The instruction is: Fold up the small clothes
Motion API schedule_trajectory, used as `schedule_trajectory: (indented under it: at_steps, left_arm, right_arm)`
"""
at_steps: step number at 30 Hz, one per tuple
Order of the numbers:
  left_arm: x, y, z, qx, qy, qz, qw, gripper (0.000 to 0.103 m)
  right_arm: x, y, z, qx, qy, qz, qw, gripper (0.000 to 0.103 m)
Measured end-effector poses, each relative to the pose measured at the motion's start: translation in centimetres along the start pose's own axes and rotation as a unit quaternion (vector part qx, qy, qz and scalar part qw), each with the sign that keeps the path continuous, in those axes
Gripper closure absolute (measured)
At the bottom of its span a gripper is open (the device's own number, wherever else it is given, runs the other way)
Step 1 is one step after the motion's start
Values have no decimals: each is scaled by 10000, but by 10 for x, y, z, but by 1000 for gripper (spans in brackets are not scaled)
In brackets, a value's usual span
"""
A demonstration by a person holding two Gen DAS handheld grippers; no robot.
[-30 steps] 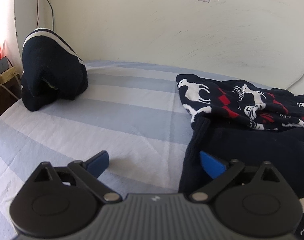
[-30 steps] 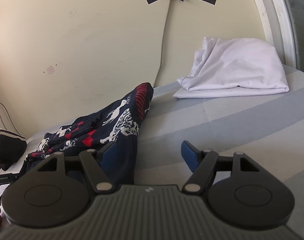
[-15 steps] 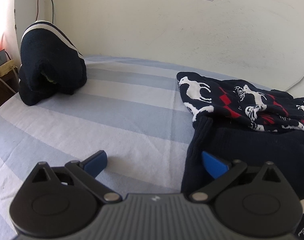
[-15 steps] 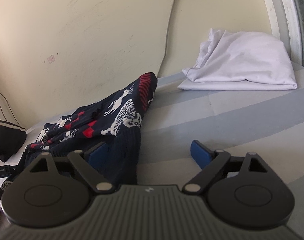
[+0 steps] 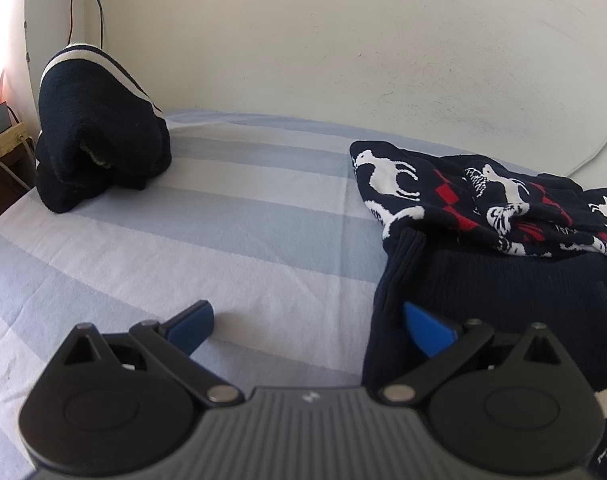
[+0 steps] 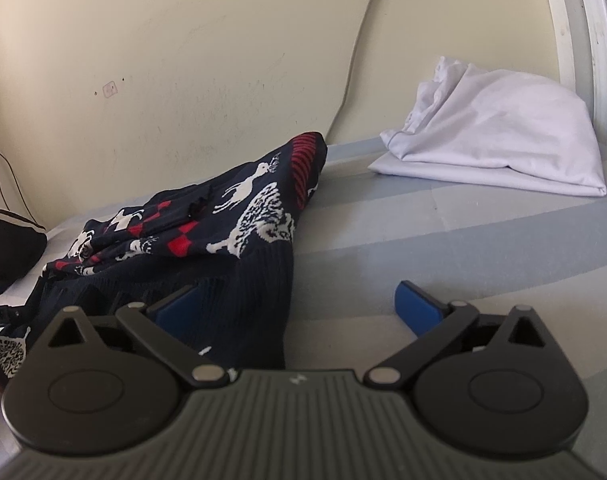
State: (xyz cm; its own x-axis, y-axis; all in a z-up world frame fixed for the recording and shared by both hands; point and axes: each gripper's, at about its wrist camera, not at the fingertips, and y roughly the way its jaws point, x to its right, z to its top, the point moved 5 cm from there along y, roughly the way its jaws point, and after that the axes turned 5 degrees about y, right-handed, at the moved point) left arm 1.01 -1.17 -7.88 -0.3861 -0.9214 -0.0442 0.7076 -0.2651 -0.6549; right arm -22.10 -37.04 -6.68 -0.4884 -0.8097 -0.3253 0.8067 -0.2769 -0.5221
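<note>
**Both tongs spread over the reindeer sweater's hem corners**

Closest to me, my left tongs (image 5: 308, 326) are wide open, nothing pinched. The outer blue pad (image 5: 193, 324) sits low over the striped bed sheet (image 5: 239, 240), and the inner pad is over the dark ribbed hem of the reindeer sweater (image 5: 483, 216), right at its left edge. Can't tell if either pad is actually touching fabric.

Same story on my right tongs (image 6: 299, 304): gaping apart, empty. One pad (image 6: 417, 306) is over bare sheet, the other over the sweater's (image 6: 239, 208) ribbed hem on its right edge.

The sweater itself lies crumpled in the middle of the bed between the two tongs, navy with white reindeer and red diamonds, hem toward me, patterned part bunched up toward the wall.

Farther back, a navy garment with white stripes (image 5: 95, 128) sits in a lump near the left end of the bed, well apart from the sweater. On the right end, a folded white cloth (image 6: 499, 132) rests by the wall.
</note>
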Motion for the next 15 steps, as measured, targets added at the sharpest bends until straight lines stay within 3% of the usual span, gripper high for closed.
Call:
schedule_trajectory:
  at_steps: [10, 15]
  left_arm:
    - [-1, -1, 1, -8, -14, -60, 10000, 0]
    - [0, -2, 1, -12, -45, -75, 10000, 0]
  right_arm:
    - [-10, 5, -4, -114, -421, -354, 9984, 0]
    - [-6, 3, -3, -80, -328, -298, 9990, 0]
